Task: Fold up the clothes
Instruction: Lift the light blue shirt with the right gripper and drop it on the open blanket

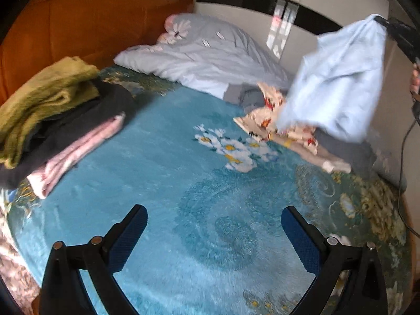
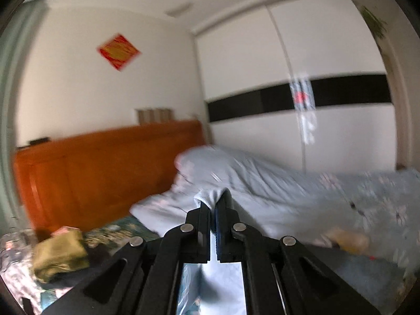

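Left tool (image 1: 214, 233) is spread wide and empty, hanging over the bare blue blanket (image 1: 162, 173) on the bed. Right tool (image 2: 213, 207) is clenched on a corner of the light blue garment (image 1: 338, 81), which dangles above the unsorted pile (image 1: 278, 120). Folded stack (image 1: 52, 120) sits far left. Step looks like pick-up for the next fold. Next: left tool takes a second corner, then spread it flat on the blanket.

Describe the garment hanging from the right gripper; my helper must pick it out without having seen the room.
Start at the bed with the teal floral blanket. Above its far right side, the right gripper is shut on a light blue garment hanging in the air. It is the only lifted piece, plain beside the patterned cream cloth below it.
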Demonstrator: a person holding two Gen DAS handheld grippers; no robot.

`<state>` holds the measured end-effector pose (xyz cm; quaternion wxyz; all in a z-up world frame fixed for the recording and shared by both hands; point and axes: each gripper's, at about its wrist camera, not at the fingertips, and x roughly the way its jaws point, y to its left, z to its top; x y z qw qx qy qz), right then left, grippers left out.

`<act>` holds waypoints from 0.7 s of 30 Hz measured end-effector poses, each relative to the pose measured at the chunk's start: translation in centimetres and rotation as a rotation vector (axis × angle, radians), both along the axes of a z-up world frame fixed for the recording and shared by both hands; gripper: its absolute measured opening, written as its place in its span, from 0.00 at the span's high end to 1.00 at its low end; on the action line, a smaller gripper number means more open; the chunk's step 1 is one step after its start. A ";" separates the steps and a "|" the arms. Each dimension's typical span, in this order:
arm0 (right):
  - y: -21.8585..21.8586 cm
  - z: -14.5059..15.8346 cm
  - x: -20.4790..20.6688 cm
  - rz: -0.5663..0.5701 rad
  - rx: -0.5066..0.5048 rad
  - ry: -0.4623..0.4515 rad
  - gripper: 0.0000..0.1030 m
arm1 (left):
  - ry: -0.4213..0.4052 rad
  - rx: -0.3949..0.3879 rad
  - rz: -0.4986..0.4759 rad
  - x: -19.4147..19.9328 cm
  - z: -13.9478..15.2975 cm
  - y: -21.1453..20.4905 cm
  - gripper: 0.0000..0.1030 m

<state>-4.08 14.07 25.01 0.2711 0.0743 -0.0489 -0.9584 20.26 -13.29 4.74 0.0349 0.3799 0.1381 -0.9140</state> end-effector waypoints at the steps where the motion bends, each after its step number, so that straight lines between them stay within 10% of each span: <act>1: -0.1 1.0 1.1 0.019 -0.002 0.013 0.98 | 0.015 0.004 0.009 0.9 0.6 -0.2 0.00; 13: -2.2 5.4 13.4 0.197 0.072 0.023 0.98 | 0.139 0.018 0.081 12.0 4.9 -0.6 0.00; 21: 1.4 -11.6 17.2 0.166 0.215 -0.338 0.98 | 0.110 0.016 0.049 15.4 3.2 0.9 0.00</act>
